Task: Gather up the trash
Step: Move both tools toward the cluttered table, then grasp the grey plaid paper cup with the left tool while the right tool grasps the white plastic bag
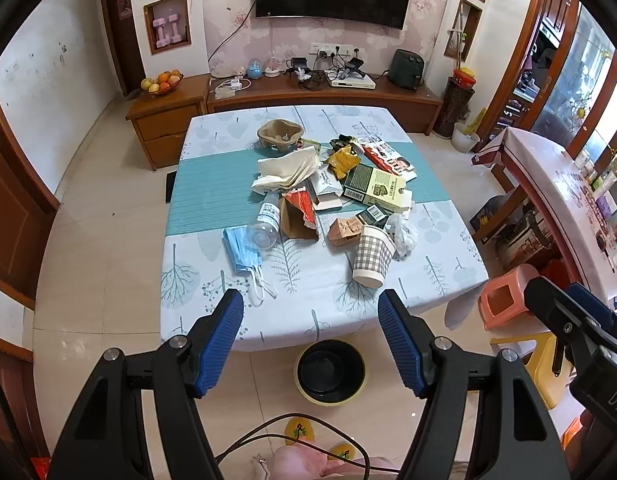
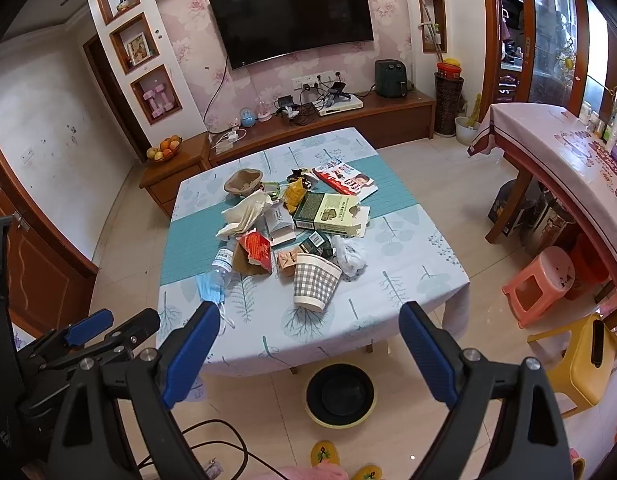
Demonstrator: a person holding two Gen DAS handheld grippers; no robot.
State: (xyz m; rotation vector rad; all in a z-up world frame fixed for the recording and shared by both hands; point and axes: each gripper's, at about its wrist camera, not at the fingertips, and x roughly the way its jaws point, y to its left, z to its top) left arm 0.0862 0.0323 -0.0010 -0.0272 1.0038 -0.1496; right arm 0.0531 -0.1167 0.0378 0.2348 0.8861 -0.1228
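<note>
Both grippers hover off the near edge of the table [image 1: 212,200], nothing held. Left gripper [image 1: 310,312] fingers spread, empty; right gripper [image 2: 308,322] fingers spread wider, also empty. Trash pile sits mid-table. Nearest pieces: checked paper cup [image 2: 314,282] lying on its side, blue face mask [image 1: 241,249] to its left, clear bottle [image 1: 264,224] just behind the mask. Bin [image 2: 340,394] is on the floor just off the near edge. Suggest starting with the cup: straddle its wall, squeeze lightly so it doesn't crush, then drop it straight into the bin.

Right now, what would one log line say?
left gripper open, empty | right gripper open, empty | trash pile untouched | bin below table edge
</note>
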